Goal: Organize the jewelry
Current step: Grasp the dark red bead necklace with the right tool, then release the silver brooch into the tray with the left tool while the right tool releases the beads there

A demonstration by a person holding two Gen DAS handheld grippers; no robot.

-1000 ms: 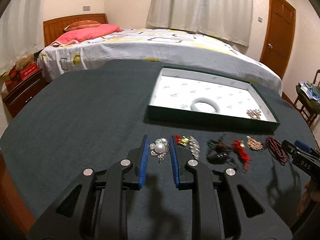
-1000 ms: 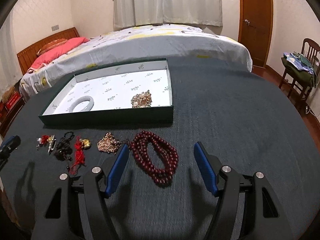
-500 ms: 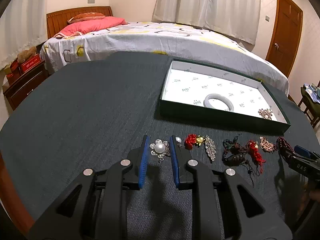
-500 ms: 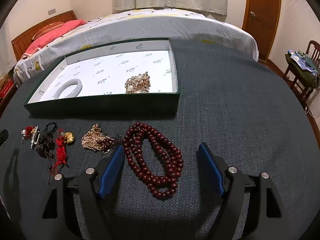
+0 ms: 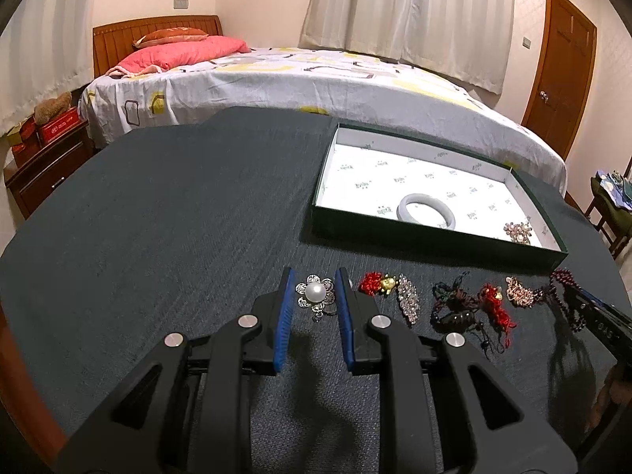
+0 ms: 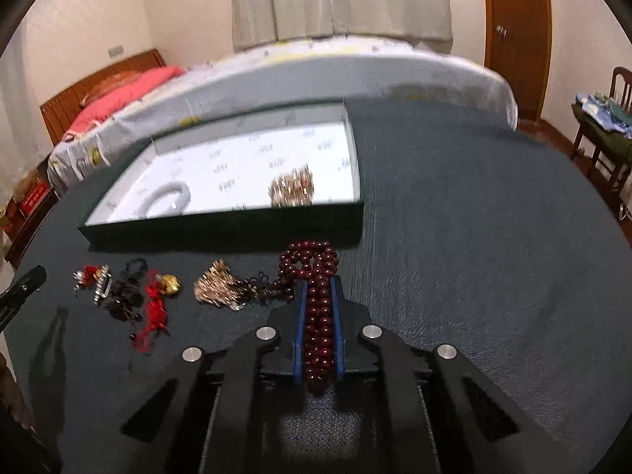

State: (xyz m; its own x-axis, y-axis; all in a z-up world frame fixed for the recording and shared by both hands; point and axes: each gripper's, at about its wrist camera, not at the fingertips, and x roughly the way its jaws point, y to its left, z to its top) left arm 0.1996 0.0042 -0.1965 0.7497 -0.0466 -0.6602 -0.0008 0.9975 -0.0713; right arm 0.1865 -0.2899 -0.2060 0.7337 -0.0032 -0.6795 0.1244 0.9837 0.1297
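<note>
Clamping a strand of dark red beads (image 6: 318,316), the right tongs (image 6: 318,288) had their blue pads pressed against both sides of it, while the free loop of the strand lay on the dark surface (image 6: 474,256) just in front of the green tray (image 6: 221,229). The left tongs (image 5: 315,296) stood slightly apart around a pearl flower brooch (image 5: 315,294), one blue pad on each side; whether they touched it could not be told. To the right of the brooch a row of pieces lay on the surface: a red-and-gold charm (image 5: 375,282), a crystal clip (image 5: 409,302), a black cord piece (image 5: 452,308), a red knotted tassel (image 5: 495,308) and a rose-gold brooch (image 5: 517,292). Inside the white-lined tray lay a pale bangle (image 5: 426,206) and a gold cluster brooch (image 5: 518,232), well apart.
</note>
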